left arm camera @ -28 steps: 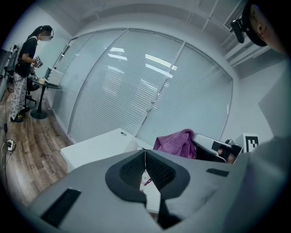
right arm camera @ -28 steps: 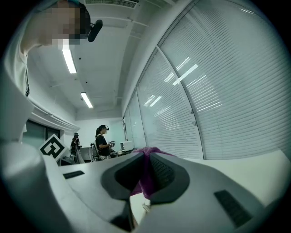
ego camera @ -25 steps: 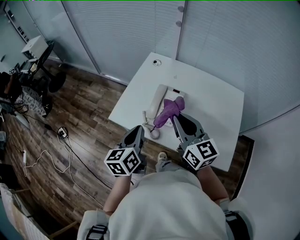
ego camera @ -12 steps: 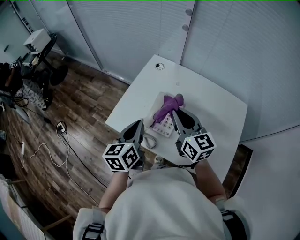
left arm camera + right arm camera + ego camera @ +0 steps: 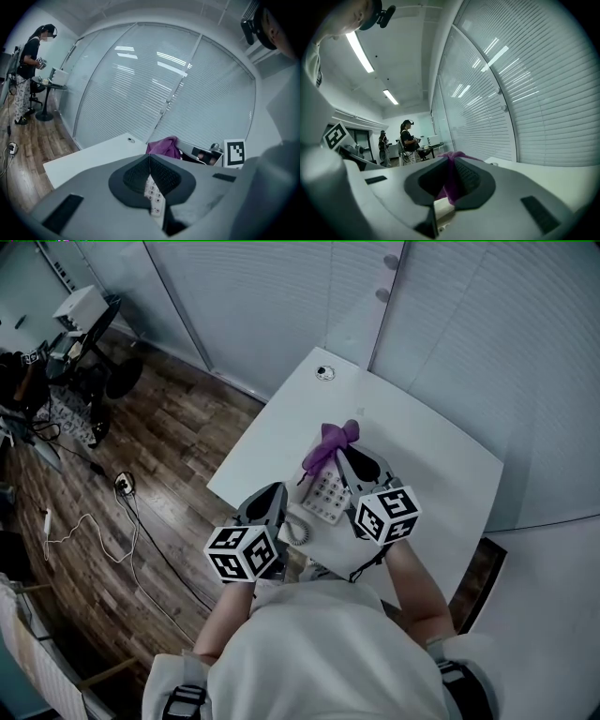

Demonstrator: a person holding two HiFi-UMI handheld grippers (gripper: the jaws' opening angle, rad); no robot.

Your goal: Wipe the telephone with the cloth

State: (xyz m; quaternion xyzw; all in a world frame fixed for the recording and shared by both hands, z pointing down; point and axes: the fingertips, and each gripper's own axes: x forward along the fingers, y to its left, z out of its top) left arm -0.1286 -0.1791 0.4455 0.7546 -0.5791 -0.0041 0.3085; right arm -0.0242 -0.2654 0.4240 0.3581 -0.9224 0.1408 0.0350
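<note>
A white telephone with a keypad lies on the white table, its coiled cord at the near left edge. My right gripper is shut on a purple cloth, which bunches over the phone's far end. In the right gripper view the cloth hangs pinched between the jaws of that gripper. My left gripper sits at the phone's near left side, shut and empty. In the left gripper view the keypad shows below the shut left gripper, with the cloth beyond.
Blinds on a glass wall stand right behind the table. A small round fitting sits at the table's far corner. The wooden floor on the left holds a cable and power strip. A person stands by a distant desk.
Both grippers have moved forward over the table. The cloth travelled with the right gripper from the phone's middle toward its far end, uncovering the keypad.
</note>
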